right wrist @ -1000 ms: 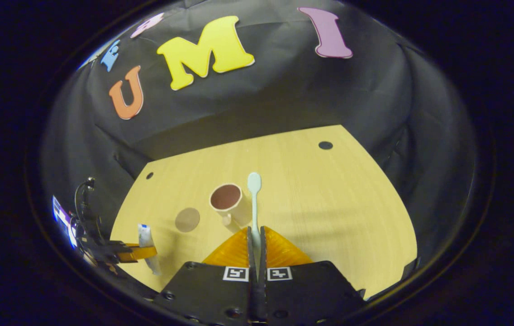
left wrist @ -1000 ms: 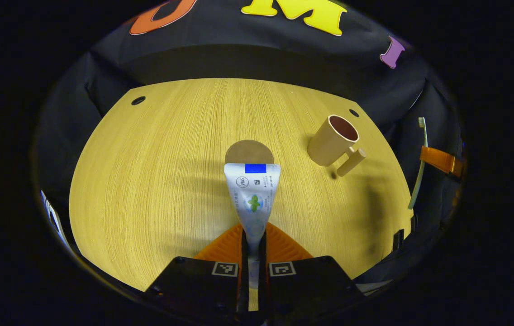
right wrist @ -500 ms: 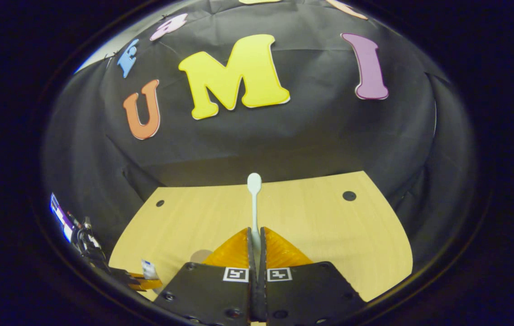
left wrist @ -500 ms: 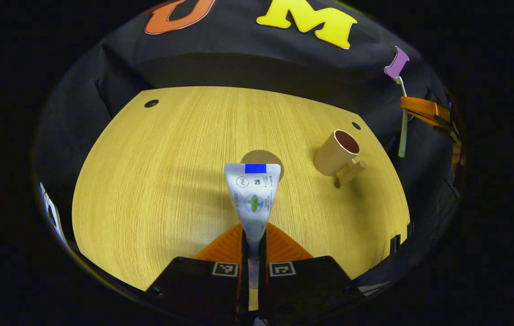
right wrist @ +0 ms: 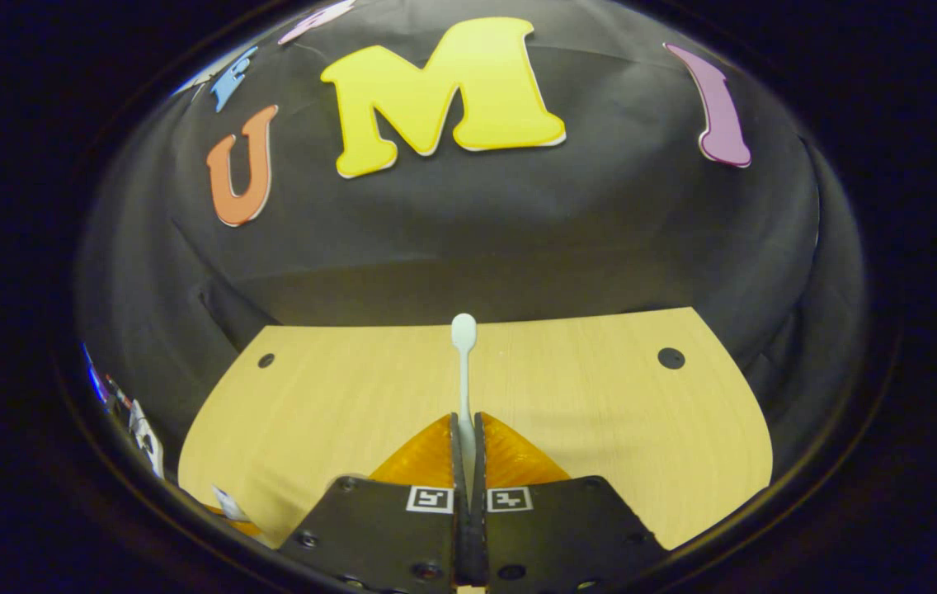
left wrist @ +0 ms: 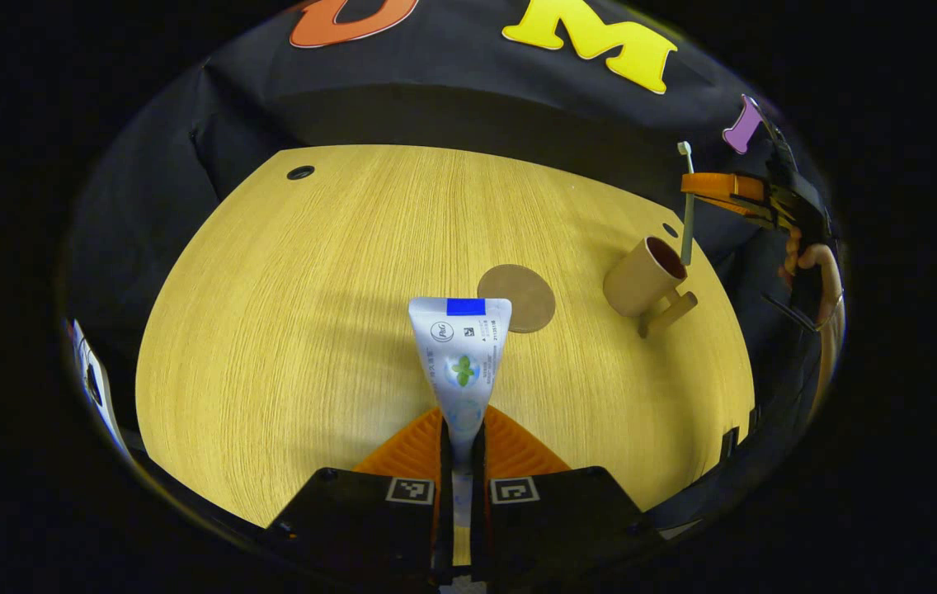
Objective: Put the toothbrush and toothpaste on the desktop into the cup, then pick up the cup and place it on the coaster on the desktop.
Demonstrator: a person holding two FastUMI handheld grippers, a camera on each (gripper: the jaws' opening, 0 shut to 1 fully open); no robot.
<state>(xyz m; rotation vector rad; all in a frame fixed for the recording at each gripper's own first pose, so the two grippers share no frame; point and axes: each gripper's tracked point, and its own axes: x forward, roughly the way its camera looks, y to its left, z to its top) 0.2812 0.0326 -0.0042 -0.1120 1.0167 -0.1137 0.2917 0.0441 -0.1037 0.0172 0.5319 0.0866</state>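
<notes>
My left gripper point(left wrist: 462, 429) is shut on the white toothpaste tube point(left wrist: 460, 355), held above the wooden desktop point(left wrist: 312, 313). Just beyond the tube's flat end lies the round brown coaster point(left wrist: 517, 298). The tan cup point(left wrist: 642, 276) with a side handle stands at the right. Above it my right gripper point(left wrist: 703, 188) holds the pale toothbrush point(left wrist: 686, 210) upright, its lower end at the cup's mouth. In the right gripper view my right gripper point(right wrist: 466, 429) is shut on the toothbrush point(right wrist: 463, 371), whose head points toward the wall.
A hand point(left wrist: 807, 260) holds the right gripper at the far right. Dark round holes point(left wrist: 300, 172) sit near the desktop's back corners. The black wall cloth rises behind the desktop's far edge.
The right gripper has swung left and down over the cup, bringing the toothbrush's lower end to its mouth. The left gripper drifted left with the tube, so coaster and cup appear further right.
</notes>
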